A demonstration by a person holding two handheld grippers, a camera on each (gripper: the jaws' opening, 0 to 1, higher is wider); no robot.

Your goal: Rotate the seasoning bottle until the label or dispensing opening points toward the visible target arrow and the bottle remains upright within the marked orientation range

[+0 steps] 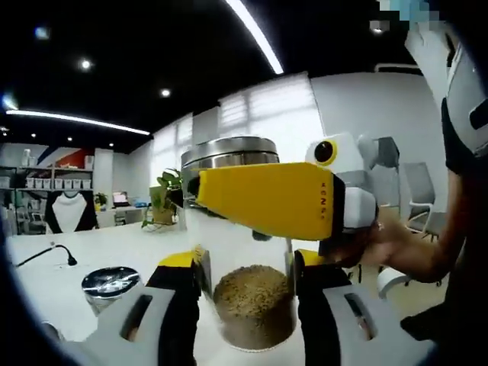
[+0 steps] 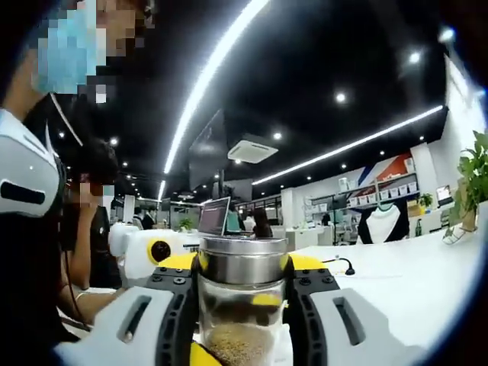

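Open-plan office under long ceiling light strips (image 2: 213, 69), with a white table (image 1: 114, 248) in the foreground and shelves along the far wall. Upright on that table, a clear seasoning bottle (image 1: 254, 305) with brown granules in its lower part and a steel cap (image 2: 242, 259).

In the left gripper view, left gripper (image 1: 250, 278) low on the bottle, black-and-yellow jaws closed against the glass on either side at the level of the granules. Across the bottle's upper part, just under the cap, the yellow jaw of the right gripper (image 1: 267, 200), reaching in from the right and held by a person's hand (image 1: 381, 244).

In the right gripper view, right gripper (image 2: 242, 268) clamped on the steel cap, jaws narrowly parted and pressed to both sides of it. Beyond the bottle to the left, the left gripper's white and yellow body (image 2: 156, 250).

Left of the bottle on the table, a second shiny lid (image 1: 110, 282) on a smaller jar, and farther left a black gooseneck microphone (image 1: 57, 254). Behind the bottle, a potted plant (image 1: 162, 200) near the window.
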